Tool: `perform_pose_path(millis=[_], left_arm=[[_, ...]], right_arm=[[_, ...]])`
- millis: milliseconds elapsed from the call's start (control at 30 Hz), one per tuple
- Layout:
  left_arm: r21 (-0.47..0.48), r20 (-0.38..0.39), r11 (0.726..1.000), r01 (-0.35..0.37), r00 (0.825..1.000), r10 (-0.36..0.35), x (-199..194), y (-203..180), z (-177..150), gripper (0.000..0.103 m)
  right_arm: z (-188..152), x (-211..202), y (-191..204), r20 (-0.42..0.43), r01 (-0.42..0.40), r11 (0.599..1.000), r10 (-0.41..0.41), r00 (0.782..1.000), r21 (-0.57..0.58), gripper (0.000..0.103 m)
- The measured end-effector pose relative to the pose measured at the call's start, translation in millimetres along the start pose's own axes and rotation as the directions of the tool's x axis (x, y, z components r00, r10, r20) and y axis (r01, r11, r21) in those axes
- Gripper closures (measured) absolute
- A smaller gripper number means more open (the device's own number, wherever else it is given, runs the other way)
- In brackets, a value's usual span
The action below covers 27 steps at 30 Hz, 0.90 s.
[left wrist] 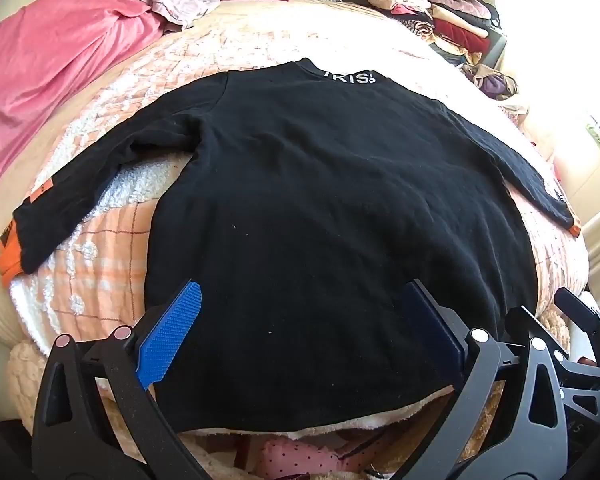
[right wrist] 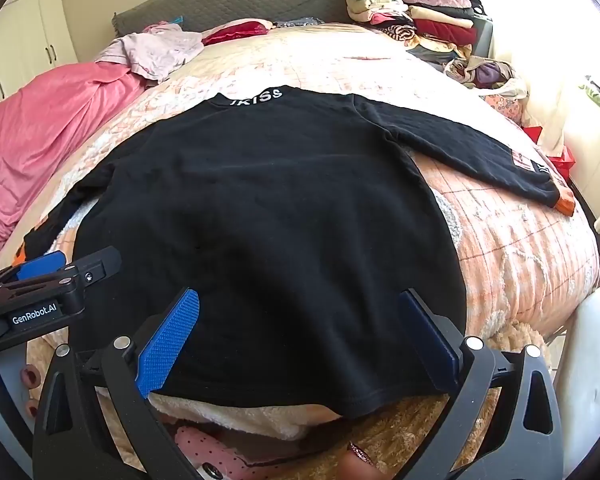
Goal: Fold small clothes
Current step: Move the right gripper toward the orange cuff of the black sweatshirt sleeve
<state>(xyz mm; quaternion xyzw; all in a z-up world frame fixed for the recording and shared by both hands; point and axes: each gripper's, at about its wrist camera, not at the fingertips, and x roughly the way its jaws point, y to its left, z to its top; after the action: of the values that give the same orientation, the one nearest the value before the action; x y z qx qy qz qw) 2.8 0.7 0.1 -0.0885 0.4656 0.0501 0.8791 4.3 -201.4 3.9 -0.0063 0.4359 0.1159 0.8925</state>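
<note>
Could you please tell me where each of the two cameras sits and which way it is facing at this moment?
Left wrist: on the left gripper, angled down over the black shirt hem toward the collar; its own open blue fingers show, plus the right gripper at the right edge.
Right wrist: on the right gripper, facing likewise; its open fingers and the left gripper at left show.
Shared: the shirt spread on the plaid blanket, the pink bedding, the clothes pile.
</note>
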Motion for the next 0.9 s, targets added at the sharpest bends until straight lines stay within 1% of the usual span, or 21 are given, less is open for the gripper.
perform_pose_path(millis=[500,533,733,900], left_arm=[[0.003,0.003,1.0,-0.002,1.0,0.002,-1,0,2,0.008],[0.005,0.005,1.0,-0.002,1.0,0.002,-1,0,2,0.008],[0.019,0.021,1.0,-0.01,1.0,0.01,-4,-2,4,0.008],[0.018,0.031,1.0,-0.01,0.999,0.009,-3,-2,11,0.008]], right_arm=[[-1,-4,3,0.011,0.004,1.0,-0.004,1.0,0.016,0.004],[1,-5,-4,0.016,0.002,1.0,-0.003,1.0,0.017,0.004],[3,-7,-7,0.027,0.006,1.0,-0.007,1.0,0.031,0.004],[5,-10,-12,0.067,0.014,0.999,-0.016,0.998,0.036,0.004]])
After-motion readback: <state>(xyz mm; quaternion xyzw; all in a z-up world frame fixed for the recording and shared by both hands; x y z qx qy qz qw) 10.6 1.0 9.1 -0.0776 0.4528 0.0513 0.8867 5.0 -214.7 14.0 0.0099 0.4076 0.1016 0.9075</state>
